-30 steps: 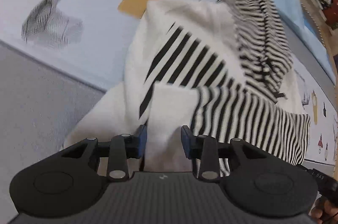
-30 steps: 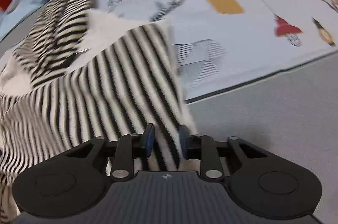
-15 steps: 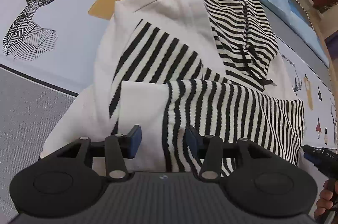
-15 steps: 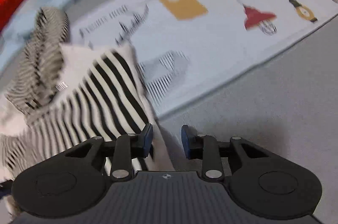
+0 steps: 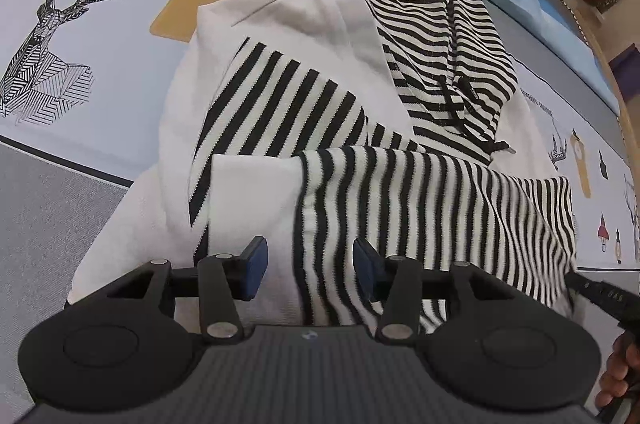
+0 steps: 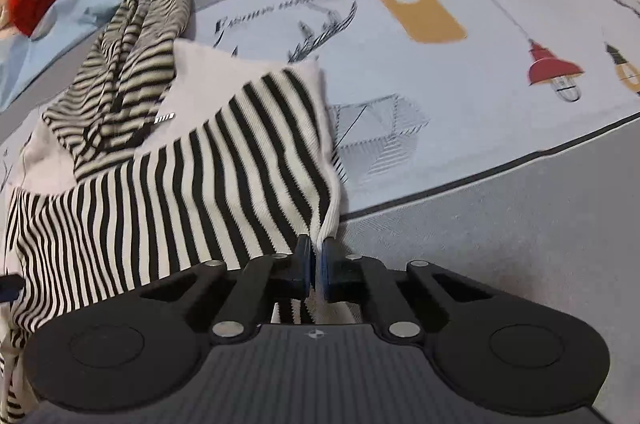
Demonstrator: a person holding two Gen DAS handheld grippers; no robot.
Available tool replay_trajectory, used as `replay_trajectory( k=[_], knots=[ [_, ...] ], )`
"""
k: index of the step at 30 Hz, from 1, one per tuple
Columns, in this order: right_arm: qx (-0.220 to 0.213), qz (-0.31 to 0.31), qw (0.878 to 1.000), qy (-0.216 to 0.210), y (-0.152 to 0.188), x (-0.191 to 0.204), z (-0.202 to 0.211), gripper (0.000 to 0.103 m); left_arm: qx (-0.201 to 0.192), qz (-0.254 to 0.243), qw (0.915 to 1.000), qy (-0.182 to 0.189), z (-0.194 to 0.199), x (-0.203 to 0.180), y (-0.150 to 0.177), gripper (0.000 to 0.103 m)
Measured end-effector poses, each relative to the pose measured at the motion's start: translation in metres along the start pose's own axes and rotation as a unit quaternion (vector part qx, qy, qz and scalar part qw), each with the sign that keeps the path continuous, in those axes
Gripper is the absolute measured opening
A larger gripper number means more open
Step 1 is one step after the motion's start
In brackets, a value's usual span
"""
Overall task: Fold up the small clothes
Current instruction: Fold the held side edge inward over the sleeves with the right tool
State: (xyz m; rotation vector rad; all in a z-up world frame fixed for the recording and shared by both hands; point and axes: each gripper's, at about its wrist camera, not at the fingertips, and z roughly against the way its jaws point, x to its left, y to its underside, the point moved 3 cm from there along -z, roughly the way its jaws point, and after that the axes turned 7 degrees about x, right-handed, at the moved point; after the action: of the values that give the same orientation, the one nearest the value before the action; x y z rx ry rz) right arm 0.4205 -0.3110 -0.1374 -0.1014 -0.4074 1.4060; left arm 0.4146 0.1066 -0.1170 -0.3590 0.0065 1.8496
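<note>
The striped hoodie is being folded on the printed bedspread, sleeves already laid across; the hem is being pinched by the closed right claw; the left claw is being held wide apart over the cloth, gripping nothing; the final fold is judged remaining.

We are working on a printed bed cover (deer, lamps), where a striped hoodie is lying directly.
</note>
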Motion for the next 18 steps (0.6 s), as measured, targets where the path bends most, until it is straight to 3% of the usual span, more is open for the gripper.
replay_trajectory(
  k=[3, 9, 13, 15, 16, 18],
  knots=[
    [-0.013, -0.039, 0.999, 0.009, -0.008, -0.016, 0.009, 0.003, 0.000, -0.003, 1.0000, 0.004, 0.001, -0.001, 0.000, 0.052],
    [-0.011, -0.047, 0.999, 0.007, -0.009, -0.017, 0.012, 0.009, -0.001, -0.003, 1.0000, 0.007, 0.004, 0.001, 0.000, 0.052],
    [-0.030, -0.010, 0.998, -0.050, -0.013, 0.002, 0.025, 0.012, -0.002, -0.004, 1.0000, 0.006, 0.005, 0.003, -0.001, 0.052],
    [-0.008, 0.017, 0.996, -0.090, -0.010, 0.016, 0.024, 0.016, -0.002, -0.004, 1.0000, 0.005, 0.005, 0.003, -0.001, 0.052],
    [0.015, 0.035, 0.993, -0.108, -0.006, 0.024, 0.019, 0.023, -0.002, -0.003, 1.0000, 0.005, 0.005, 0.003, -0.001, 0.052],
    [0.073, 0.077, 0.987, -0.117, 0.006, 0.037, 0.003, 0.027, -0.002, -0.002, 1.0000, 0.005, 0.005, 0.004, -0.001, 0.052]
  ],
)
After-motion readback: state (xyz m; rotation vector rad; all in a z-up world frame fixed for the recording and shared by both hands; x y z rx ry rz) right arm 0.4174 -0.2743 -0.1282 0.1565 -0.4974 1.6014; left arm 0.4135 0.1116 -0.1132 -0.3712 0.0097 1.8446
